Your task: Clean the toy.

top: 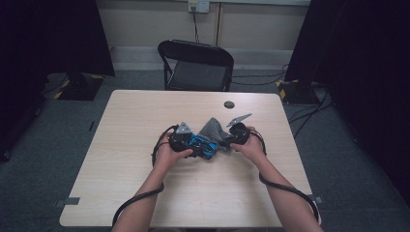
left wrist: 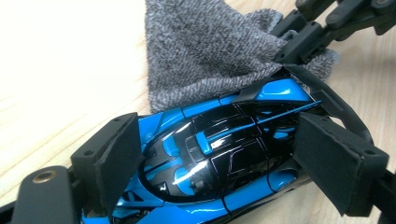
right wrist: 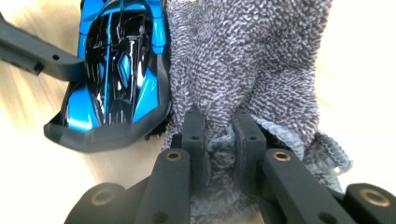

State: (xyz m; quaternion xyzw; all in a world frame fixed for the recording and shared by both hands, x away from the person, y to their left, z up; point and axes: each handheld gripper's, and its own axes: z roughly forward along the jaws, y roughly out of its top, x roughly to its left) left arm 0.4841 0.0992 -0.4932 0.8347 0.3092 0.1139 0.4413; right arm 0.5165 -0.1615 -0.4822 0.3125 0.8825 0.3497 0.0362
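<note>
A blue and black toy car (top: pixel 202 145) (left wrist: pixel 215 158) (right wrist: pixel 116 65) lies on the table between my two grippers. My left gripper (top: pixel 193 144) (left wrist: pixel 224 168) is shut on the car, its pads (left wrist: pixel 119 158) pressing both sides of the body. A grey cloth (top: pixel 212 129) (left wrist: pixel 205 51) (right wrist: pixel 252 65) lies against the car's end. My right gripper (top: pixel 231 140) (right wrist: pixel 219 135) is shut on a bunched fold of this cloth, and it shows in the left gripper view at the top right (left wrist: pixel 322 28).
The light wooden table (top: pixel 145 116) has a small dark round disc (top: pixel 229 104) near its far edge. A black folding chair (top: pixel 196 65) stands beyond the table. Cables trail from both grippers over the table's front.
</note>
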